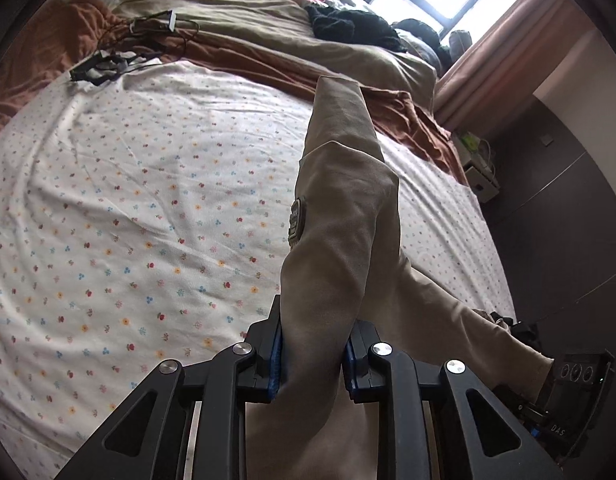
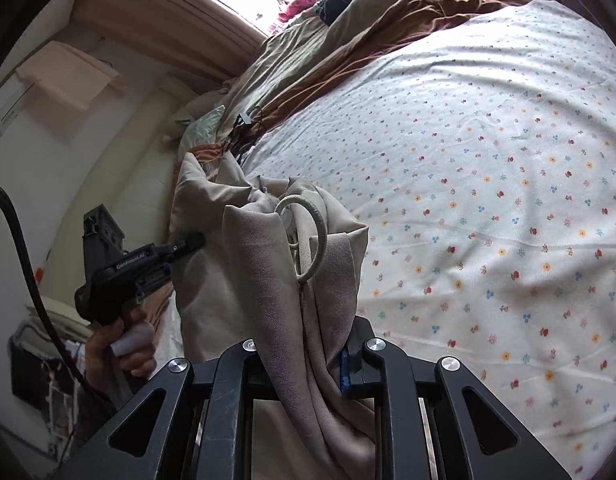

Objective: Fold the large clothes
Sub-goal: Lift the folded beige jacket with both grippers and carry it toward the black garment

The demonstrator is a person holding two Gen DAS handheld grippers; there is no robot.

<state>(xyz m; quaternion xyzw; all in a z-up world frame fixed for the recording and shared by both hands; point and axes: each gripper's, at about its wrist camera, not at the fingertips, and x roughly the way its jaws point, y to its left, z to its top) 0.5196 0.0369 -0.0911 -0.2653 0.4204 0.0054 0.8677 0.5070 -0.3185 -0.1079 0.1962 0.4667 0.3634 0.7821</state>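
Both grippers hold the same beige garment up above the bed, clear of the flowered sheet. The left gripper has its jaws clamped on a bunched fold; the right gripper pinches another, where a pale drawstring loops. A brown blanket lies crumpled along the bed's far edge.

Left gripper: clamping beige garment, which is rising toward twelve o'clock.
Right gripper: gripping the garment's far end at four o'clock.
Flowered sheet: lying beneath.
Brown blanket: bunching at eleven o'clock.
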